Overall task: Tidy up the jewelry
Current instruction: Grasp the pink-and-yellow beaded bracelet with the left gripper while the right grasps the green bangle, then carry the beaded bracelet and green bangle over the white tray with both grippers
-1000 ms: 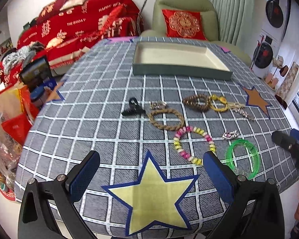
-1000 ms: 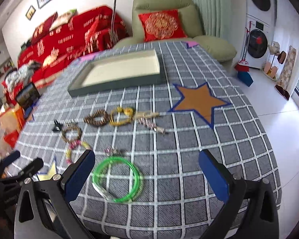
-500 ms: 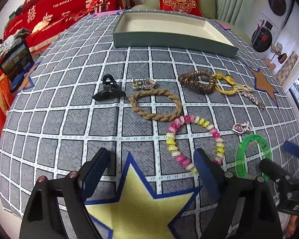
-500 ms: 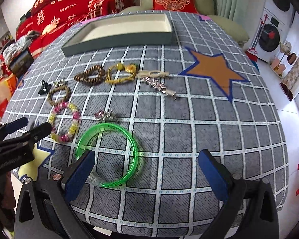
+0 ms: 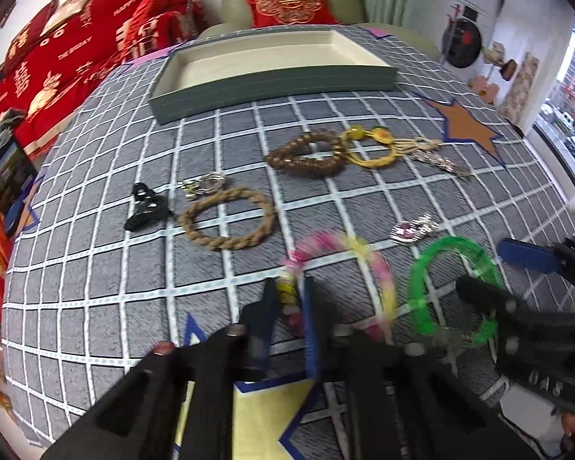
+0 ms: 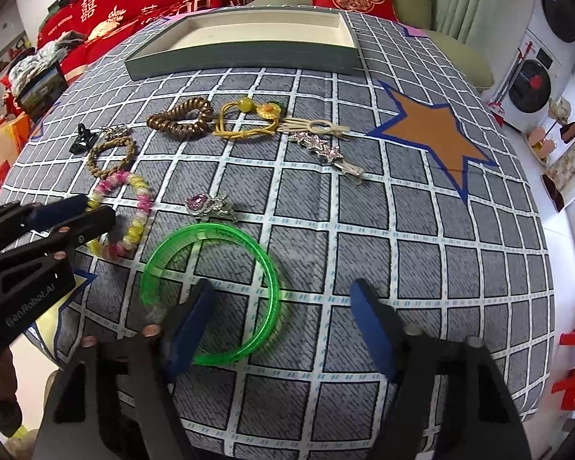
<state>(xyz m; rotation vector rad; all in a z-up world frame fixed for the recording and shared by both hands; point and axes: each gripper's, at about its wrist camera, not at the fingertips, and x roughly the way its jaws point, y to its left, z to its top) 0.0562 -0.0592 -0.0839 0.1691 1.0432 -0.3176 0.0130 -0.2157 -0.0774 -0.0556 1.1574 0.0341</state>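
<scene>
Pinching the near side of pink-and-yellow bead bracelet (image 5: 368, 264), lower centre of left wrist view: left gripper (image 5: 289, 299), jaws just closed tight on the beads. Straddling the right arc of green bangle (image 6: 211, 291), lower centre of right wrist view: right gripper (image 6: 283, 322), jaws just narrowing, one finger (image 6: 189, 318) inside the ring, other outside, pads not pressing. Both pieces flat on checked tablecloth (image 6: 421, 237). Farther up: braided rope bracelet (image 5: 226, 218), black claw clip (image 5: 145, 207), brown coil tie (image 6: 182, 119). Empty-looking tray (image 6: 245, 59) at upper centre.
</scene>
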